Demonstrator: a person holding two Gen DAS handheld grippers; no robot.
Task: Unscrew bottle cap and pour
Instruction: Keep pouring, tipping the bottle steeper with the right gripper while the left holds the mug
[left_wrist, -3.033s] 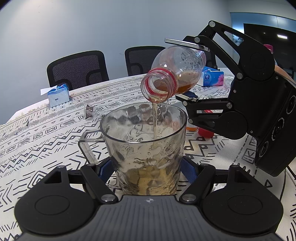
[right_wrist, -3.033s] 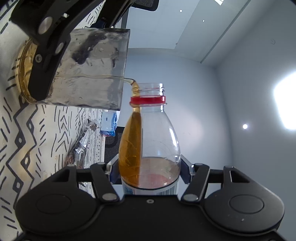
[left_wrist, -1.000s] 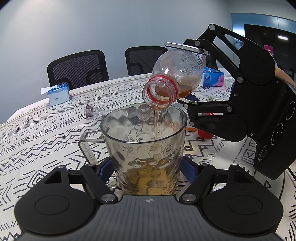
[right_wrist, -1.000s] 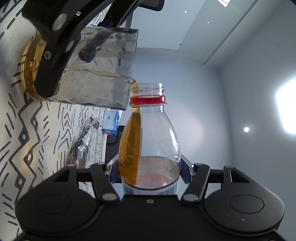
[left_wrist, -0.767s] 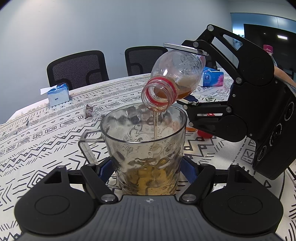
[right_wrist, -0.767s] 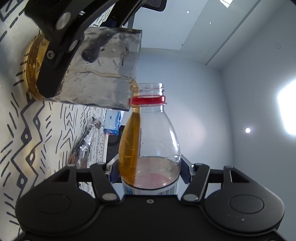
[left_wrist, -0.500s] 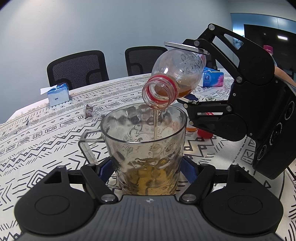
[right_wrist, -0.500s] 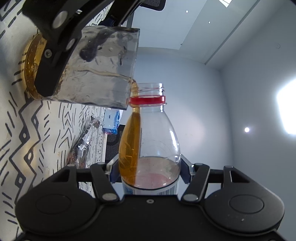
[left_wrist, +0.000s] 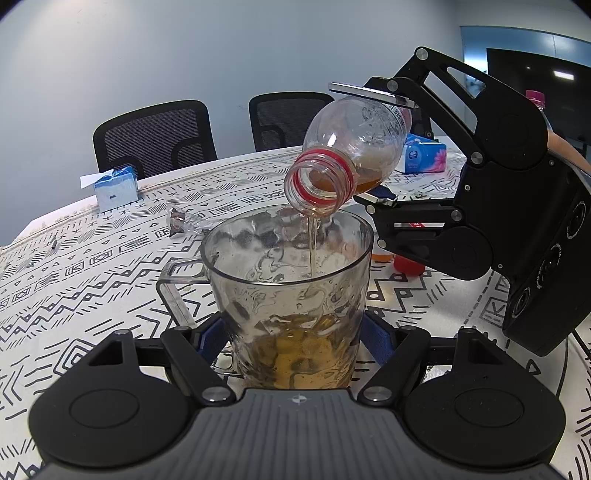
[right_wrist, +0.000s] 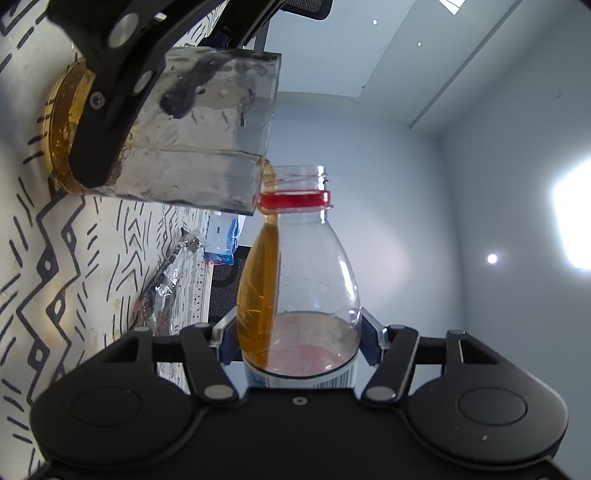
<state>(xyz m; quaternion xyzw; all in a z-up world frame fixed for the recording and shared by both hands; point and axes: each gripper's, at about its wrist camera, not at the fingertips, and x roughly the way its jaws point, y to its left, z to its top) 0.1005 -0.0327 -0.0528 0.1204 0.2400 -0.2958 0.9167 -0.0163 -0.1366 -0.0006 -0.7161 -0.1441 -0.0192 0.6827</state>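
My left gripper (left_wrist: 291, 328) is shut on a clear plastic mug (left_wrist: 291, 280) that stands on the patterned tablecloth; amber liquid fills its bottom. My right gripper (right_wrist: 299, 332) is shut on a clear bottle (right_wrist: 299, 280) with a red neck ring and no cap. In the left wrist view the bottle (left_wrist: 354, 147) is tilted mouth-down over the mug rim, held by the right gripper (left_wrist: 373, 147), and a thin amber stream (left_wrist: 312, 247) falls into the mug. The mug (right_wrist: 184, 140) shows at upper left in the right wrist view. A red cap (left_wrist: 406, 264) lies on the table behind the mug.
A blue tissue box (left_wrist: 114, 186) and a crumpled wrapper (left_wrist: 181, 219) lie on the table at left. A blue-and-pink tissue pack (left_wrist: 424, 158) sits at back right. Two black chairs (left_wrist: 155, 140) stand behind the table (left_wrist: 74, 266).
The pour has gone on steadily: less amber liquid is in the bottle and more in the mug. Both grippers have stayed almost still.
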